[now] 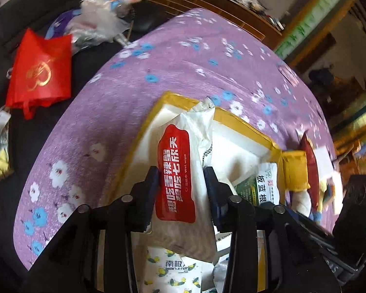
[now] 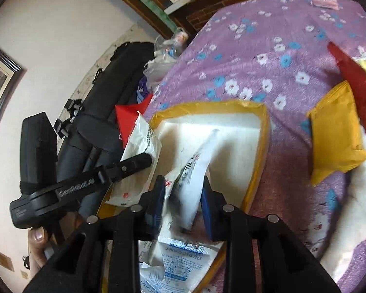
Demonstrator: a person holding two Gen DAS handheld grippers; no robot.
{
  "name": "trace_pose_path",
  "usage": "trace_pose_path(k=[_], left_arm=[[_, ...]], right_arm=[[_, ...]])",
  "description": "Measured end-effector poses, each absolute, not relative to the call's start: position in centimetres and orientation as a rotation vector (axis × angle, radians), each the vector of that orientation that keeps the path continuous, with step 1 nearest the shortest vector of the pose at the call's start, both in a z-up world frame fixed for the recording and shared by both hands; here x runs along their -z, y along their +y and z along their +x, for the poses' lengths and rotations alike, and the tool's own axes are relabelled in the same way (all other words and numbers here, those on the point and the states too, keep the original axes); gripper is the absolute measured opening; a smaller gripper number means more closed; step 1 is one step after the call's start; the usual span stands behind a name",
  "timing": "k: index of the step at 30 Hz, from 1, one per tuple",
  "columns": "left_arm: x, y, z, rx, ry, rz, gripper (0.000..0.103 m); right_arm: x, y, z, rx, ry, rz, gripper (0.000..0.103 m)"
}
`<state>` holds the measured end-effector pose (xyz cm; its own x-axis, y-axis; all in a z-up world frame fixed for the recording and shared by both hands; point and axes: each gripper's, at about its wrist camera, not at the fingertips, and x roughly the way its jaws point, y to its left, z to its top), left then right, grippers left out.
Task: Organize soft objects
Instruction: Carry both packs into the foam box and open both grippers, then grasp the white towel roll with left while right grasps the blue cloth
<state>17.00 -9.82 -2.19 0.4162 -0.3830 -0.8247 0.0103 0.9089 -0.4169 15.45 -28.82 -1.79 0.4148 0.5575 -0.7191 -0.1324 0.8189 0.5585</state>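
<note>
My left gripper is shut on a white wet wipe pack with a red label. It holds the pack tilted over a white foam box with a yellow taped rim. The right wrist view shows that pack under a left finger. My right gripper is shut on a green-and-white sachet above the same box, and the sachet stands upright in the left wrist view. A lemon-print pack and desiccant packets lie in the box.
The box sits on a purple floral cloth. Right of it lie a yellow pouch, a red item and a white plush thing. A red bag and plastic bags rest on dark furniture at left.
</note>
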Motion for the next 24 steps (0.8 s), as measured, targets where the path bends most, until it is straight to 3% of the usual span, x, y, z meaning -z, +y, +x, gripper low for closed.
trace_pose_path(k=[4, 11, 16, 24], left_arm=[[0.7, -8.7, 15.9, 0.321, 1.069, -0.438, 0.063], [-2.5, -9.7, 10.1, 0.329, 0.969, -0.437, 0.063], [-3.6, -14.5, 4.4, 0.492, 0.957, -0.412, 0.063], [-2.8, -23.3, 1.6, 0.624, 1.030, -0.301, 0.063]], right_arm=[[-0.2, -29.8, 13.8, -0.440, 1.008, 0.472, 0.045], [-3.1, -33.7, 7.1, -0.433, 0.902, 0.478, 0.049], [-2.7, -38.4, 1.3, -0.324, 0.887, 0.484, 0.052], [-2.8, -44.7, -2.7, -0.206, 0.865, 0.527, 0.052]])
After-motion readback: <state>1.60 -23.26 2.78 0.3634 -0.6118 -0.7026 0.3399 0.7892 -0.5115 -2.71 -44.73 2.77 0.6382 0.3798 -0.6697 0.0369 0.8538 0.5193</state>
